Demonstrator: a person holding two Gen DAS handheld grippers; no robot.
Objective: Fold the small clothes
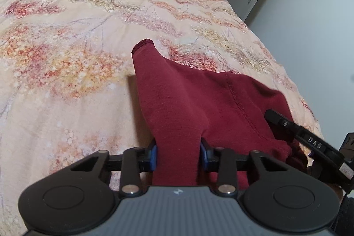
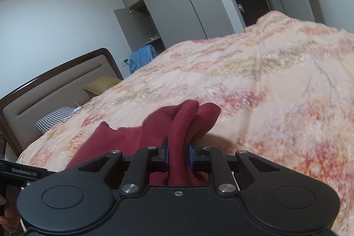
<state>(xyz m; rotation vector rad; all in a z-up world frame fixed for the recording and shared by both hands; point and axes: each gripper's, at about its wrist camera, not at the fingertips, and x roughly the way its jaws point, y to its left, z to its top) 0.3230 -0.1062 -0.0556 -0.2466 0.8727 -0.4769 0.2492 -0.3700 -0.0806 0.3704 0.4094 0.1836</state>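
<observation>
You are gripping the dark red garment with both tools over the floral bedspread. Your left gripper is pinching a bunched fold of the cloth between its blue pads, and the fabric is running up toward twelve o'clock, ending in a stitched hem corner. At three o'clock in that view your right gripper is reaching into the same garment from the side. In the right wrist view, your right gripper is clamping a thick roll of the red cloth, which is bulging past the pads toward twelve o'clock, while the rest is trailing off toward nine o'clock onto the bedspread.
</observation>
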